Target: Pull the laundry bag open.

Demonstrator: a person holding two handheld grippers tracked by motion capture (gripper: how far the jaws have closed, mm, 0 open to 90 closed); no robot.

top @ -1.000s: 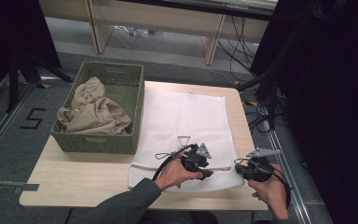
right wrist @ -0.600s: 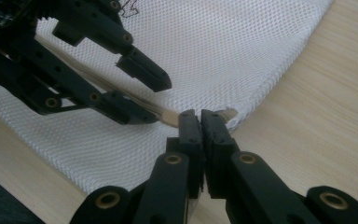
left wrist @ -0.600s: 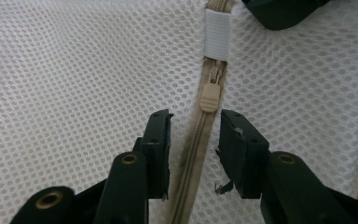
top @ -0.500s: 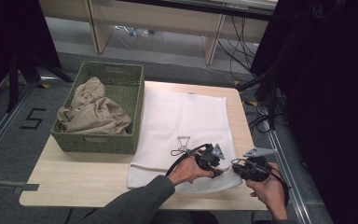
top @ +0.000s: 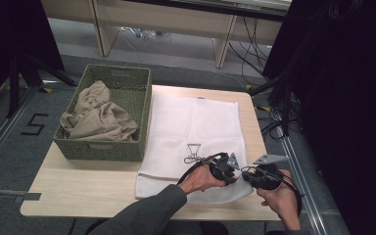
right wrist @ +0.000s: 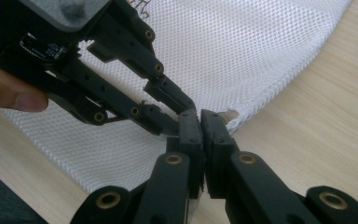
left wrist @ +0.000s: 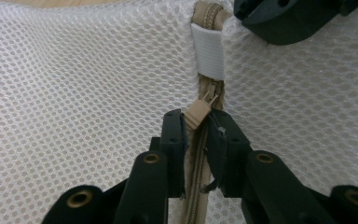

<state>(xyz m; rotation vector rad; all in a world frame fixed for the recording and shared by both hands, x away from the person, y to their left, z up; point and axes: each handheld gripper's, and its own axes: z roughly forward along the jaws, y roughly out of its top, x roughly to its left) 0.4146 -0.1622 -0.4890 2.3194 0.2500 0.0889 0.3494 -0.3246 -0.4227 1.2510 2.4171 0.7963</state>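
A white mesh bag [top: 196, 127] lies flat on the wooden table [top: 78, 186]. A beige zipper [left wrist: 196, 186] runs along its near edge. In the left gripper view my left gripper [left wrist: 196, 117] is shut on the beige zipper pull [left wrist: 198, 111], close to the white end tab [left wrist: 208, 51]. My right gripper [right wrist: 199, 116] is shut on the bag's near right corner [right wrist: 230, 114], just past the zipper's end. In the high view the left gripper [top: 223, 169] and the right gripper [top: 262, 176] sit almost tip to tip at the bag's near right corner.
A green woven basket [top: 122, 73] with crumpled beige cloth [top: 98, 120] stands at the table's left. The table's right edge [top: 259, 142] lies close beside the bag, with cables on the floor beyond it.
My left gripper has slid to the right along the bag's near edge, closing in on the right gripper. The right gripper has barely moved.
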